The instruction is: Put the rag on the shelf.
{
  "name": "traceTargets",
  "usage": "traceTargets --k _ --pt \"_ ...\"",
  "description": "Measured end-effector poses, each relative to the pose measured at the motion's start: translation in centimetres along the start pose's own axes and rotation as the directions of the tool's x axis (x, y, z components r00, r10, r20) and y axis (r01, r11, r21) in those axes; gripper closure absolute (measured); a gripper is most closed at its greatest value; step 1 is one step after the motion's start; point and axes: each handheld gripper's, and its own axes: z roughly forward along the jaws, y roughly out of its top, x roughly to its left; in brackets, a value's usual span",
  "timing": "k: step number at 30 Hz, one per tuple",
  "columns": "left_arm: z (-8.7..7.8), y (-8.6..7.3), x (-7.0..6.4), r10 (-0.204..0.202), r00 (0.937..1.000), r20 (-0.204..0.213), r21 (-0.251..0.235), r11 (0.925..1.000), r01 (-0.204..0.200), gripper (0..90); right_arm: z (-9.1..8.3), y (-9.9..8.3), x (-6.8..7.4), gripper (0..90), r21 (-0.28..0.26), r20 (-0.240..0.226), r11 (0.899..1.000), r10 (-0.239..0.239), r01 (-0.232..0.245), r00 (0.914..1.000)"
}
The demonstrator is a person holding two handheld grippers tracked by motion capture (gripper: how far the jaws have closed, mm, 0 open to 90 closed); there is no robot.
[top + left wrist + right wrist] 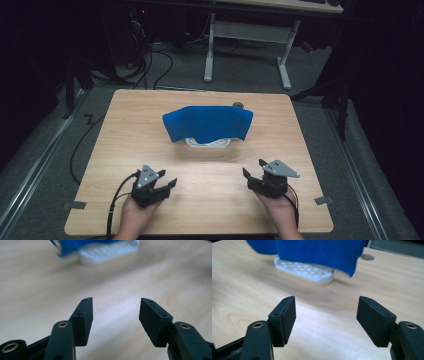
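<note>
A blue cloth is draped over a white basket-like container at the middle of the wooden table. The container's latticed base shows under the cloth's lower edge. My left gripper rests near the table's front left, jaws open, nothing between them. My right gripper rests near the front right, also open and empty. Both stand well short of the cloth.
A small dark round hole sits in the table just behind the cloth's right end. Beyond the table stands a white-legged desk, with cables on the grey floor. Tape tabs mark the front corners.
</note>
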Motion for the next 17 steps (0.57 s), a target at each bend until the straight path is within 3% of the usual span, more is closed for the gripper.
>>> traceTargets --k 2,4,5,6,9,13,17 --pt "0.6 -0.1 -1.1 0.060 0.9980 0.019 0.036 0.9975 -0.060 43.6 0.2 -2.3 1.0 36.1 -0.014 0.019 1.000 0.016 -0.016 0.9997" --pt "1.1 -0.1 -1.7 0.080 0.9963 0.032 0.060 0.9948 -0.082 43.7 0.8 -2.8 1.7 34.4 0.036 -0.019 0.999 -0.031 0.032 0.9993" --pt "1.2 -0.1 -1.8 0.078 0.9961 0.042 0.066 0.9946 -0.081 43.6 1.2 -2.8 2.1 35.6 0.039 -0.019 0.996 -0.084 0.085 0.9962" --pt "1.4 0.0 -1.9 0.075 0.9958 0.052 0.068 0.9946 -0.078 43.4 1.4 -2.8 2.1 35.7 0.043 -0.025 0.994 -0.097 0.098 0.9949" --pt "1.6 0.1 -1.9 0.069 0.9960 0.058 0.071 0.9948 -0.073 42.5 2.2 -2.6 2.0 35.6 0.056 -0.052 0.996 -0.072 0.075 0.9961" --pt "1.6 -0.2 -1.7 0.070 0.9960 0.056 0.092 0.9929 -0.075 41.5 2.5 -2.6 2.0 35.9 0.062 -0.061 0.994 -0.090 0.094 0.9941" --pt "1.6 0.0 -1.3 0.047 0.9976 0.050 0.089 0.9947 -0.051 41.6 2.3 -2.9 1.8 36.2 0.075 -0.067 0.993 -0.090 0.095 0.9937"
